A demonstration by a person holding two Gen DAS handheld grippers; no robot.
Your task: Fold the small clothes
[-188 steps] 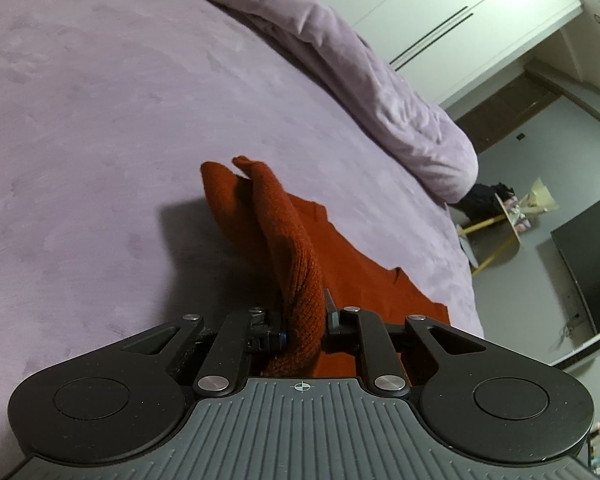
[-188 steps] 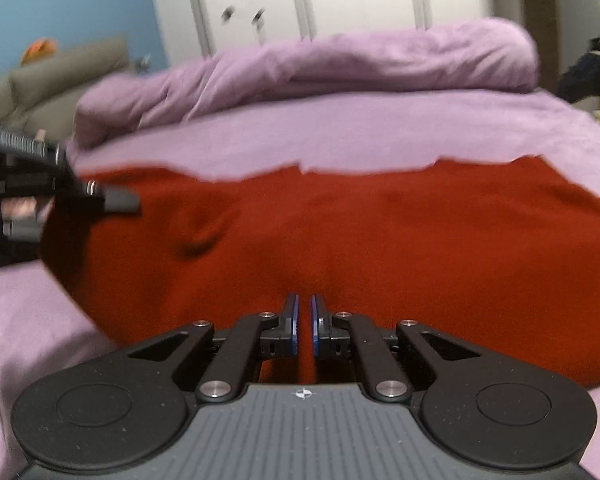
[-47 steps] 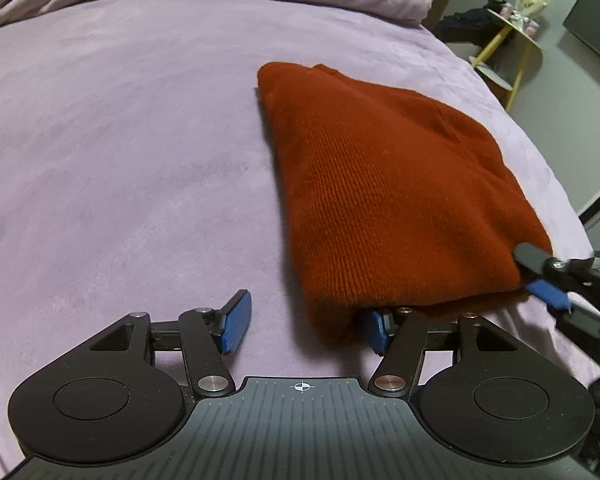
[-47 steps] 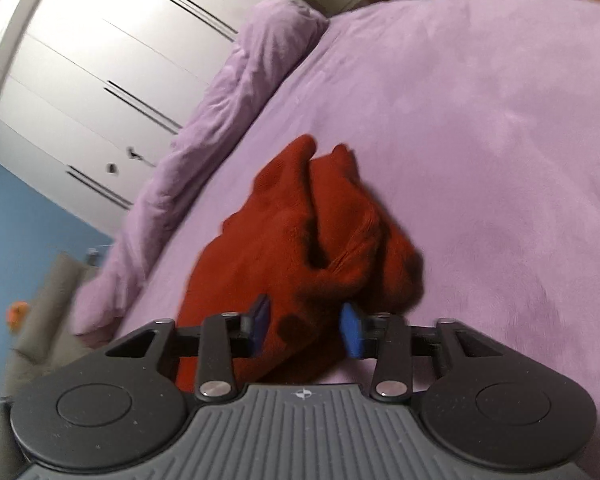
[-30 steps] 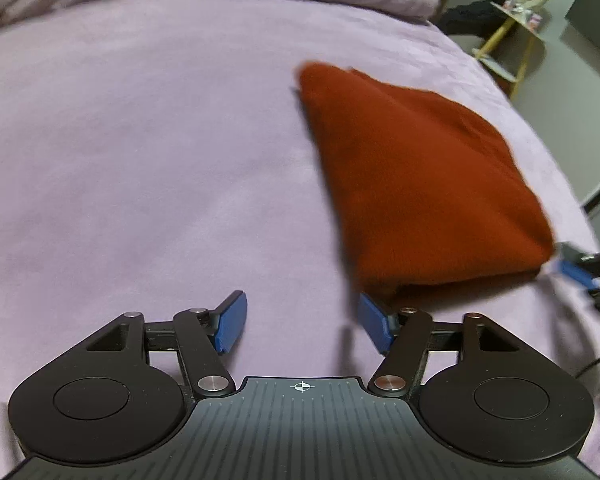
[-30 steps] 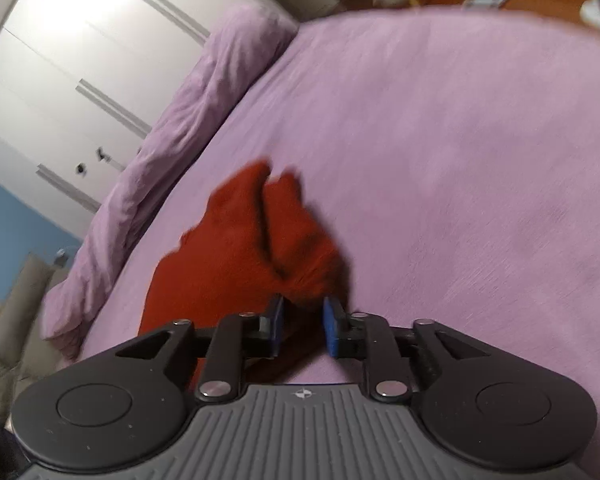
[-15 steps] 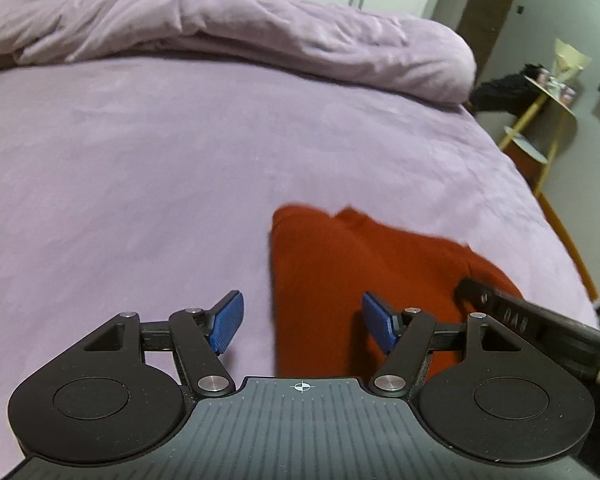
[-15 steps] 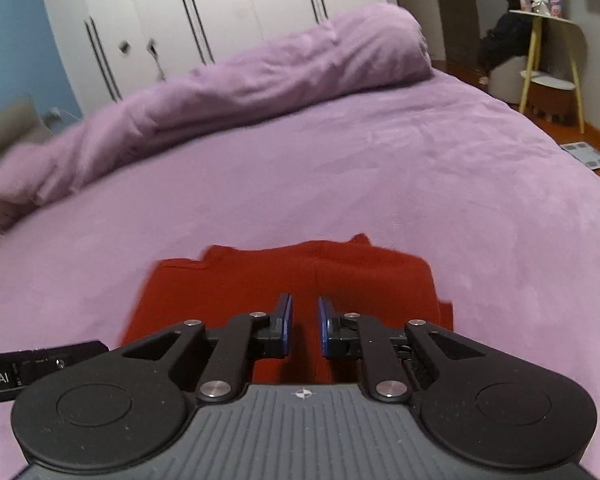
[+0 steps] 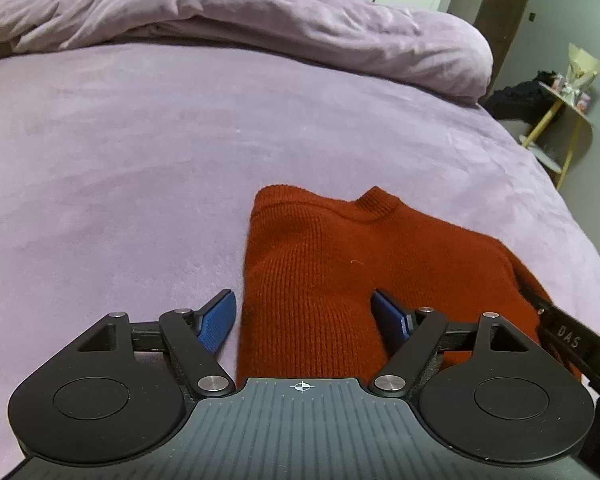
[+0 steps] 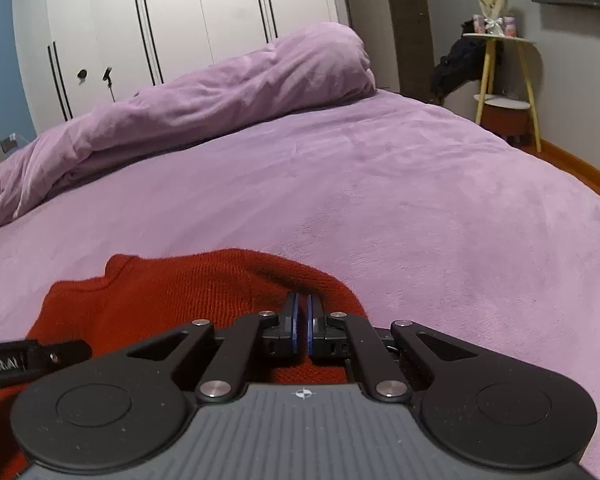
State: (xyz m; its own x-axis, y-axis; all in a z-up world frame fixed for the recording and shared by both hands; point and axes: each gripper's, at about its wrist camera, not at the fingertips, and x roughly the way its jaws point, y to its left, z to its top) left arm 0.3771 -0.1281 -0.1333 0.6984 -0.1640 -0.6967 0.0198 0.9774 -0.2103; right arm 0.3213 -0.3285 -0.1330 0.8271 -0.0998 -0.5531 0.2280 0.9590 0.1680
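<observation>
A folded rust-red knit sweater [image 9: 340,272] lies flat on the purple bed [image 9: 140,160], its collar at the far edge. My left gripper [image 9: 304,316] is open and hovers over the sweater's near left part, one blue pad over the bed, the other over the knit. The sweater also shows in the right wrist view [image 10: 172,292]. My right gripper [image 10: 301,320] is shut, its fingertips just above the sweater's near right edge; nothing shows between them. A finger of the right gripper shows at the left wrist view's right edge [image 9: 572,340].
A rolled purple duvet [image 9: 260,28] lies along the far side of the bed. White wardrobe doors [image 10: 180,32] stand behind it. A small yellow-legged side table [image 10: 500,80] with items stands beyond the bed's right edge, by the wooden floor.
Both grippers have drawn back and lowered slightly over the folded sweater, which now looks larger and sharper. The sweater lies still.
</observation>
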